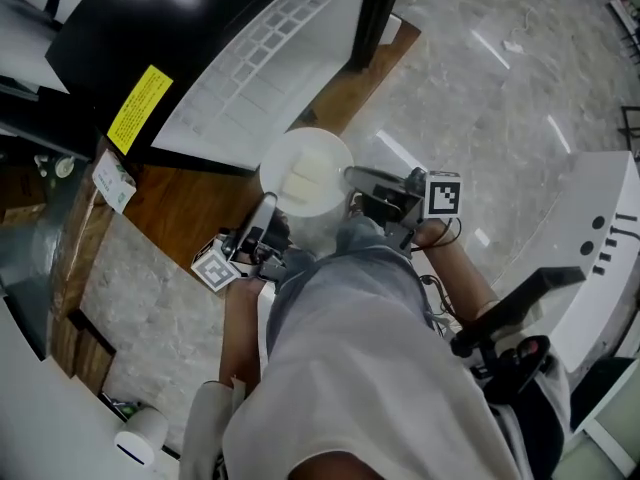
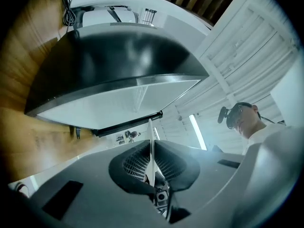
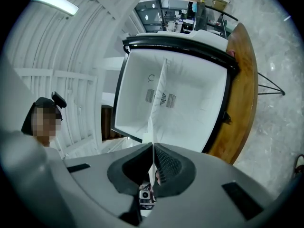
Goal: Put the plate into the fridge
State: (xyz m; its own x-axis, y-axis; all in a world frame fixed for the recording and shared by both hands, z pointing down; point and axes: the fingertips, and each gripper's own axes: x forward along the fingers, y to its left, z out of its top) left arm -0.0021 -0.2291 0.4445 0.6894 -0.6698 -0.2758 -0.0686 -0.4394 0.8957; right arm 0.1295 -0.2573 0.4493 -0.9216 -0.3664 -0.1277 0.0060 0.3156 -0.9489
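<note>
The person's grey shirt [image 1: 350, 368] is closest to the head camera and fills the bottom of that view. Past it stands the big black fridge [image 1: 150, 18], and its door [image 1: 270, 58] is swung open so the white shelves inside the door show. The right gripper view looks straight into the fridge's white inside. A brown wooden floor strip [image 1: 190, 208] lies under the fridge, next to a pale stone floor [image 1: 480, 88]. Both bare forearms reach forward from the body. The left one [image 1: 238, 328] stays close to the person's side. The right one [image 1: 468, 273] is bent out a little to the right. The round white plate [image 1: 305, 178] is held up in front of the person, near the open fridge but not inside it. The left gripper [image 1: 268, 213] pinches the plate's left edge, and its jaws are squeezed almost together on the thin rim. The right gripper [image 1: 368, 180] pinches the right edge the same way, closed tight on the rim. In each gripper view the plate shows as a thin white line between the dark pads. A small yellow sticker [image 1: 140, 108] is on the fridge.
</note>
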